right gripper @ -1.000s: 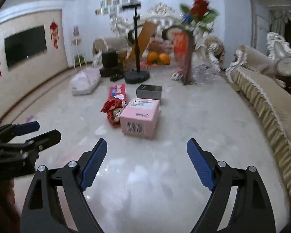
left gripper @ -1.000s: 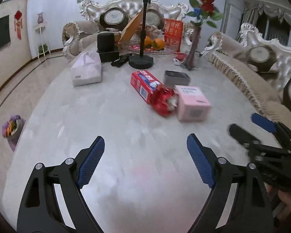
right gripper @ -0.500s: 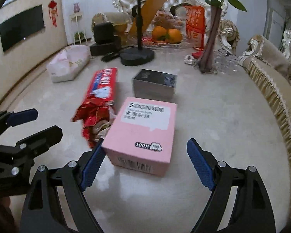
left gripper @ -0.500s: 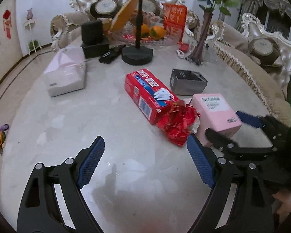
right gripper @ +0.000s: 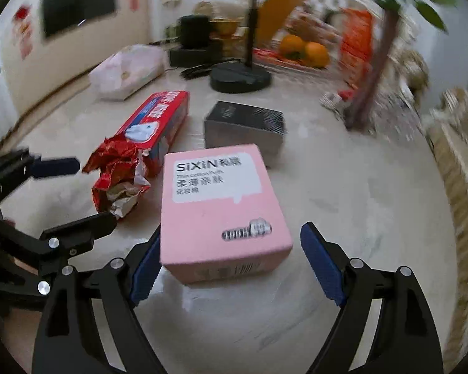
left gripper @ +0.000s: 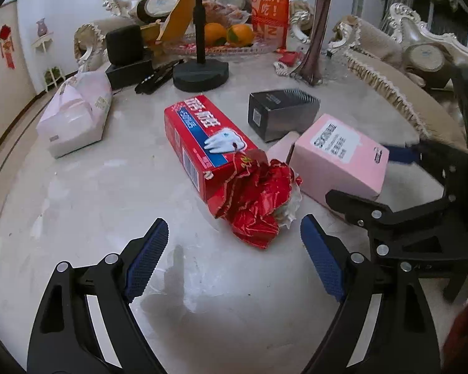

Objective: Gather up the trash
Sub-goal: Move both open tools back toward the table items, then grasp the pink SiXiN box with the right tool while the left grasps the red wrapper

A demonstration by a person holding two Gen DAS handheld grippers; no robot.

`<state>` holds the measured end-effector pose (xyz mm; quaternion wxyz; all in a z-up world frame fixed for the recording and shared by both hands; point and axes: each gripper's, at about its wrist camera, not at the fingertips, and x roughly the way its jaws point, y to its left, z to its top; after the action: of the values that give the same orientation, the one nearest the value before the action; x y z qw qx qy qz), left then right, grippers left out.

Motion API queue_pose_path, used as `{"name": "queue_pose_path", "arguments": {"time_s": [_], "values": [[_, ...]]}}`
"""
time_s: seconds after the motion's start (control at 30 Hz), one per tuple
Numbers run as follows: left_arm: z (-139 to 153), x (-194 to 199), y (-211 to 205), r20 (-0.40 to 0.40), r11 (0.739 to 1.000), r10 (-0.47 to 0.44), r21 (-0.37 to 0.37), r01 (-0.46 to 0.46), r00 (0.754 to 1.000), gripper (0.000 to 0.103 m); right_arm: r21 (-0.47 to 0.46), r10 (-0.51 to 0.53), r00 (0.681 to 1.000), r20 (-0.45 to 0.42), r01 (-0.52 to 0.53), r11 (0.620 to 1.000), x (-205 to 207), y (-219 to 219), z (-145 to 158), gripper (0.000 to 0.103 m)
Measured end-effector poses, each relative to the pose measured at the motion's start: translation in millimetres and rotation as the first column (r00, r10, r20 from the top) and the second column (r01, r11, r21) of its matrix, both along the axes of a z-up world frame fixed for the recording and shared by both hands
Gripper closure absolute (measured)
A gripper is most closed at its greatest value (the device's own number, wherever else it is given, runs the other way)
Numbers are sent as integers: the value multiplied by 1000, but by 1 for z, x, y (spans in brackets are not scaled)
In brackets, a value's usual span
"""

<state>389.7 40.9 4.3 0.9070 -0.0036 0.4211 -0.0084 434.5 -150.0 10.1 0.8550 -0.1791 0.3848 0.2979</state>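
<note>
- The left gripper hangs above the pale marble bench with its fingers spread wide and nothing between them
- Just ahead of it lies a crumpled red wrapper, touching the near end of a red toothpaste box that lies flat on the bench
- The right gripper also has its fingers wide apart; the near end of a pink box sits between them, close against the left pad, with a clear gap to the right pad
- Whether the left pad touches the pink box cannot be told
- Behind the pink box stands a dark grey box, close to it
- Further back: a white tissue pack on the left, a round black stand base, 2 oranges on a glass tray, and a dark vase
- A sofa with a fringed edge runs along the right side of the bench
</note>
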Motion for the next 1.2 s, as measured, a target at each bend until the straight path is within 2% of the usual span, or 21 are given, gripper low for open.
{"name": "queue_pose_path", "arguments": {"time_s": [0.1,0.17,0.27,0.4,0.5,0.57,0.63,0.67,0.73,0.8,0.83,0.87,0.97,1.13,1.2], "values": [[1,-2,-7,12,998,53,27,-53,999,19,-74,134,990,39,-131,989,1,5,-2,23],[3,-1,-11,21,996,84,34,-85,996,19,-100,193,981,17,-191,977,6,9,-5,22],[6,4,-15,26,988,144,42,-145,989,19,-86,181,983,3,-180,980,17,5,-6,22],[0,15,-11,-28,980,197,4,-197,980,19,-43,154,988,-10,-154,987,26,-5,-8,23],[-8,19,-4,-65,969,244,-15,-245,968,19,-8,175,984,-19,-176,984,27,-13,-6,23],[-9,22,-4,-60,963,270,-9,-271,961,19,15,188,982,-32,-188,982,27,-13,-6,23],[-9,26,-5,-58,957,289,3,-289,956,19,-5,201,979,-23,-201,980,24,-8,-7,23],[-10,27,-5,-59,956,292,6,-292,955,19,-18,201,979,-13,-202,979,22,-6,-7,23],[-10,26,0,-56,959,278,-38,-281,959,21,-28,198,980,-1,-198,980,21,-3,-7,23],[-8,24,2,-53,960,280,-14,-281,958,34,-18,202,979,-4,-202,979,21,-1,-6,28],[-8,22,3,-51,961,276,5,-276,960,44,-9,203,979,-17,-203,979,21,1,-7,32],[-7,20,6,-49,962,273,15,-273,961,51,-4,186,982,-31,-186,983,23,3,-8,41],[-4,15,19,-59,967,248,-48,-251,967,54,76,133,987,-94,-126,989,29,1,-7,42],[-3,-3,31,-52,967,220,-122,-225,974,55,141,74,985,-156,-52,989,24,-7,-3,42],[2,-17,29,-31,974,185,-131,-188,982,55,184,34,984,-172,-1,983,14,-18,3,41]]}}
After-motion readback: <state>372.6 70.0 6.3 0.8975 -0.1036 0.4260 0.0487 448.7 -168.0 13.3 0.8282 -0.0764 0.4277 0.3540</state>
